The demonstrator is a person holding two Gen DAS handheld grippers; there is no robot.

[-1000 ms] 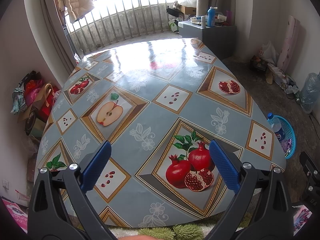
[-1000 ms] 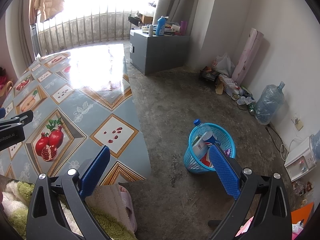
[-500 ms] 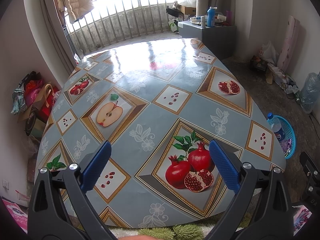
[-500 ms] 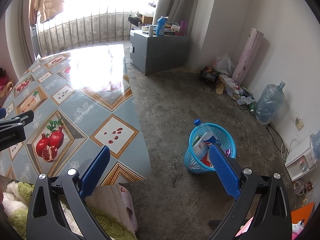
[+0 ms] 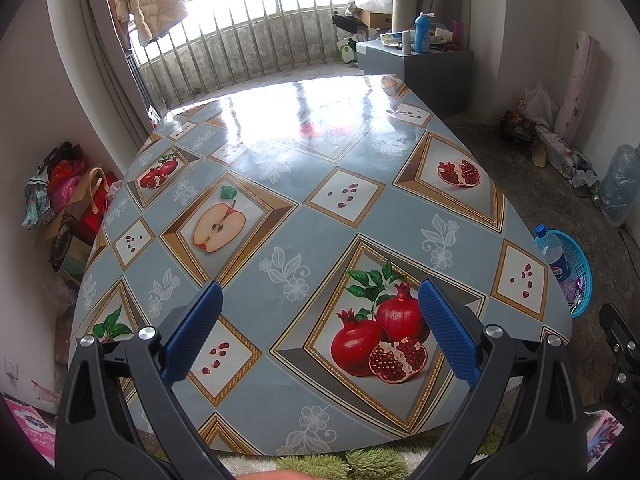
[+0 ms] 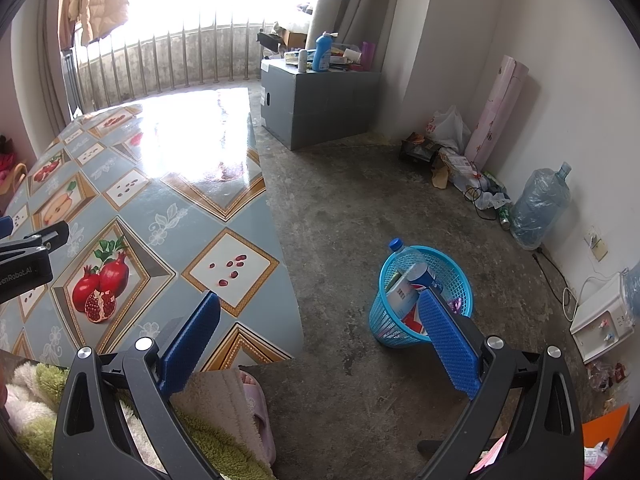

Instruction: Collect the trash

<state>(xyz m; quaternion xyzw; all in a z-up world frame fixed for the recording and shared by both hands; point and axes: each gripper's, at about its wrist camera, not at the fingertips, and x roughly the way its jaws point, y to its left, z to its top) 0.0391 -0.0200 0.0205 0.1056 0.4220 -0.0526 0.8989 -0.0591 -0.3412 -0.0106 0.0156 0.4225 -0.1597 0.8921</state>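
A blue plastic trash basket (image 6: 384, 316) stands on the concrete floor right of the table, holding a Pepsi bottle (image 6: 412, 270) and other trash. It also shows in the left wrist view (image 5: 580, 264). My left gripper (image 5: 320, 332) is open and empty above the near end of the table (image 5: 280, 208), which has a fruit-print cloth. My right gripper (image 6: 318, 338) is open and empty, above the floor between the table's corner and the basket. No loose trash shows on the table.
A grey cabinet (image 6: 320, 104) with bottles stands at the back. Bags, a water jug (image 6: 540, 204) and clutter line the right wall. A slipper (image 6: 256, 408) and a shaggy green rug (image 6: 36, 412) lie near the table's front edge.
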